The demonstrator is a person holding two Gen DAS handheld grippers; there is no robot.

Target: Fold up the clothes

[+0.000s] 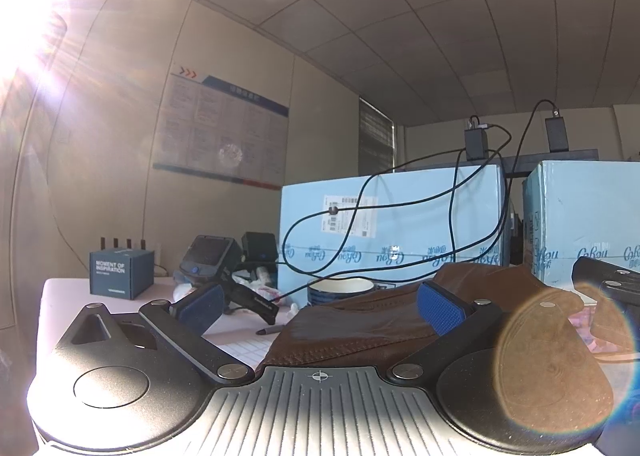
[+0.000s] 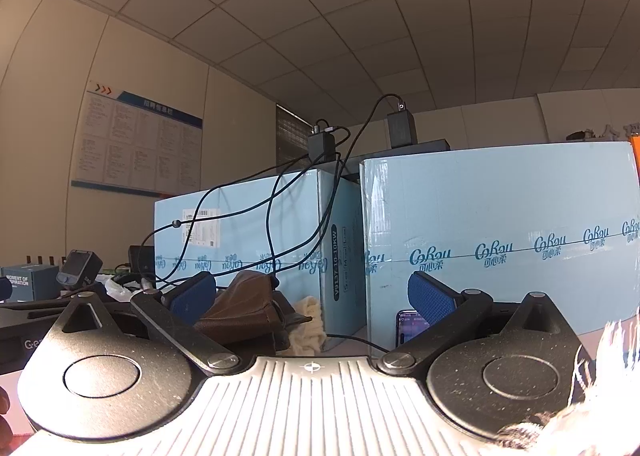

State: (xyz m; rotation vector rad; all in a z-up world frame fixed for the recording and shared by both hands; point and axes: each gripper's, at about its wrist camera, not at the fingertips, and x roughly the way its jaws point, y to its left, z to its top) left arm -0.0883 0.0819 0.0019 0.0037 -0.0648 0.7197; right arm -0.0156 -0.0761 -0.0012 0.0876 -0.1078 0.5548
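A brown garment (image 1: pixel 360 332) lies crumpled on the white table (image 1: pixel 60 296), right in front of my left gripper (image 1: pixel 320 306). The left gripper is open and empty, its blue pads wide apart, low over the cloth's near edge. In the right wrist view the same brown garment (image 2: pixel 244 308) lies ahead to the left, with a cream cloth (image 2: pixel 308 326) beside it. My right gripper (image 2: pixel 312 296) is open and empty, level with the table top.
Two light blue cartons (image 1: pixel 392 223) (image 2: pixel 500 240) stand close behind, with black cables (image 1: pixel 452 207) draped over them. A bowl (image 1: pixel 340 290), a pen (image 1: pixel 272 330), a black handheld device (image 1: pixel 212 256) and a small dark box (image 1: pixel 120 274) sit on the table. A phone (image 2: pixel 408 326) leans against the right carton.
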